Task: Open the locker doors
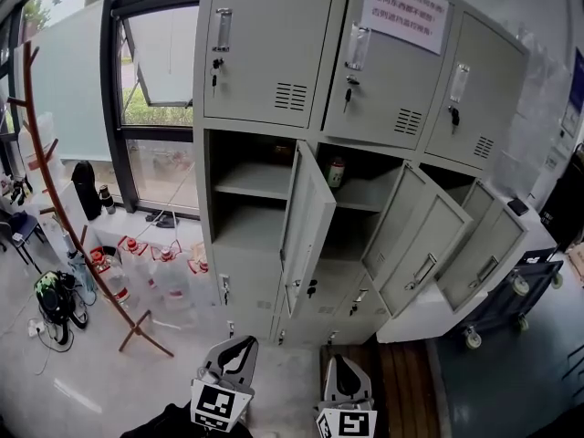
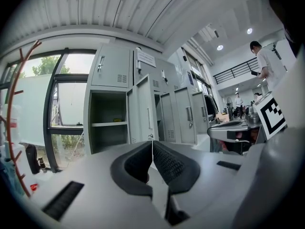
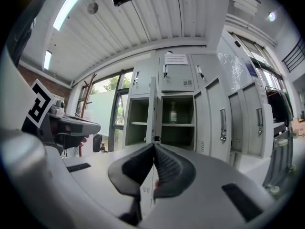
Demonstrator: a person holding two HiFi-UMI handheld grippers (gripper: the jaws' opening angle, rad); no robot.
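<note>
Left gripper (image 2: pixel 152 142) grey, black ribbed pads (image 2: pixel 172 164)

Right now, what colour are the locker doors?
Light grey, all of them. The locker doors show best in the head view.

A pale grey locker bank (image 1: pixel 274 153) is seen ahead of the left claw (image 1: pixel 237 343) and the right claw (image 1: pixel 343 361), well apart from both. The three upper doors (image 1: pixel 265 44) are shut, with keys in their locks. The three middle-row doors (image 1: pixel 308 231) are swung wide open toward the claws.
</note>
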